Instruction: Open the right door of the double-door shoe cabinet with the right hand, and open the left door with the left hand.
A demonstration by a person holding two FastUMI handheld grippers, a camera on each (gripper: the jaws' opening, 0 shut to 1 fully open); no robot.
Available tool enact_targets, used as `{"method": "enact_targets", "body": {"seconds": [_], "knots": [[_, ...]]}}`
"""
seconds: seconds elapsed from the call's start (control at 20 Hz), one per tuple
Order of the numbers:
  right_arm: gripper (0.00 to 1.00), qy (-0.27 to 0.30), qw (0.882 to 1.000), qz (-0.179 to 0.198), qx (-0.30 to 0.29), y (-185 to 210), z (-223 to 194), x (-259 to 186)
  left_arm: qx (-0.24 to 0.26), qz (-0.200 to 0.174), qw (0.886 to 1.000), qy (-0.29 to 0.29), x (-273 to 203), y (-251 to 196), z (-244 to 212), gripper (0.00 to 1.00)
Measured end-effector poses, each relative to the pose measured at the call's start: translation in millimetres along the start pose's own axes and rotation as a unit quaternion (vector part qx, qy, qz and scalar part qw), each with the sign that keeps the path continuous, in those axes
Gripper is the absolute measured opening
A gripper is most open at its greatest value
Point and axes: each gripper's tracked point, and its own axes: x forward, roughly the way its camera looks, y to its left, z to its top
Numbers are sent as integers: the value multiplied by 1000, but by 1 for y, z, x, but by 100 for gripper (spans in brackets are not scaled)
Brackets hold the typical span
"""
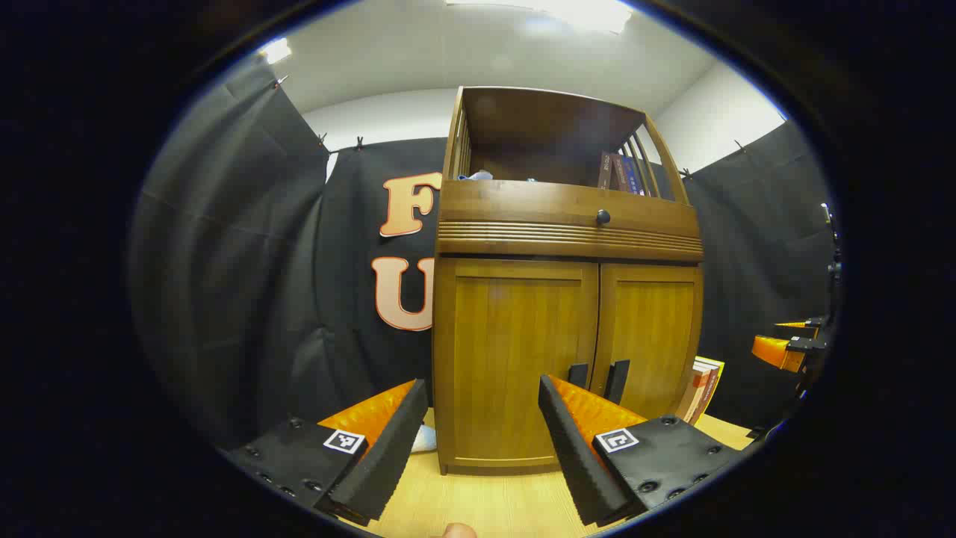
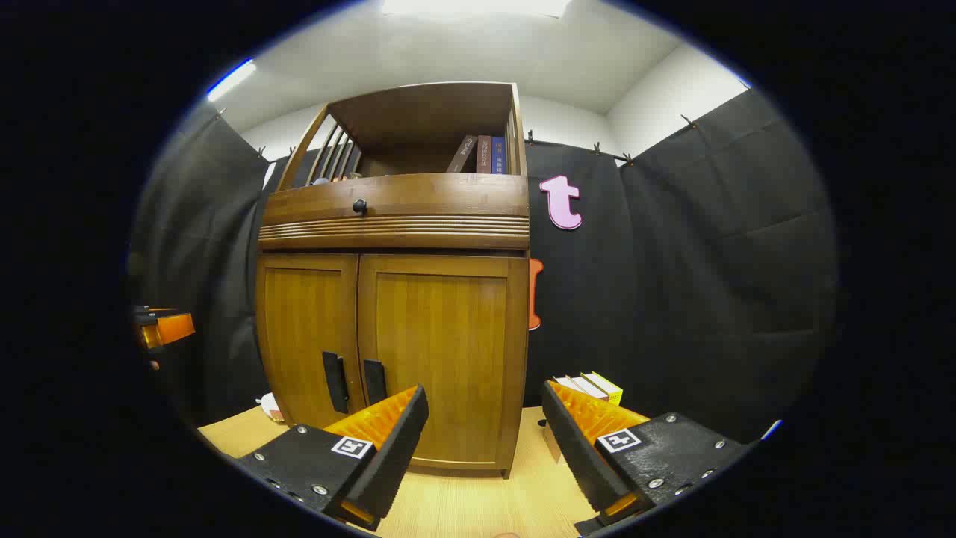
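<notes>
- The left gripper hovers with its jaws released and wide apart, nothing between them but air; the brown wooden double-door shoe cabinet stands straight ahead of them on the light wood-grain table.
- Between these jaws, farther off, is the cabinet's left door, closed; its dark vertical handle shows just above the right-hand jaw, and the right door's matching handle sits just beside it.
- The right door is closed too, up and to the right of the jaws.
- Above both doors runs a ribbed wooden band with 1 small dark round knob, and above that an open shelf holding upright books.
- Far to the right of the left jaws, the other gripper shows at the edge, apart from the cabinet.
- The right gripper likewise has its jaws spread and empty; the cabinet is ahead and slightly left of them, not touched.
- The 2 dark handles sit just above the left-hand jaw in the right gripper view, with the right door reaching into the gap.
- A small stack of boxes with a yellow top rests just above the right-hand jaw, beside the cabinet.
</notes>
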Motion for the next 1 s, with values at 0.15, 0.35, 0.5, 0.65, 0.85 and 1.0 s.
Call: {"method": "enact_targets", "body": {"seconds": [0.15, 0.35, 0.5, 0.65, 0.85, 1.0], "knots": [[100, -6, 1000, 1, 2, 5, 5, -4, 1, -5, 1000, -3, -7, -2, 4, 99], [94, -7, 1000, 7, -2, 12, 6, -15, 0, -1, 1000, -9, -15, 4, 10, 97], [94, -8, 1000, 6, -5, 12, 8, -18, 0, 1, 1000, -9, -20, 6, 11, 99], [94, -6, 1000, 9, 0, 14, 5, -18, 4, 5, 1000, -16, -23, 8, 15, 99], [94, -5, 1000, 8, 0, 13, 2, -17, 5, 5, 1000, -18, -24, 7, 15, 99], [94, -7, 1000, 15, 3, 20, 0, -18, -1, -3, 1000, -16, -24, 7, 13, 96]]}}
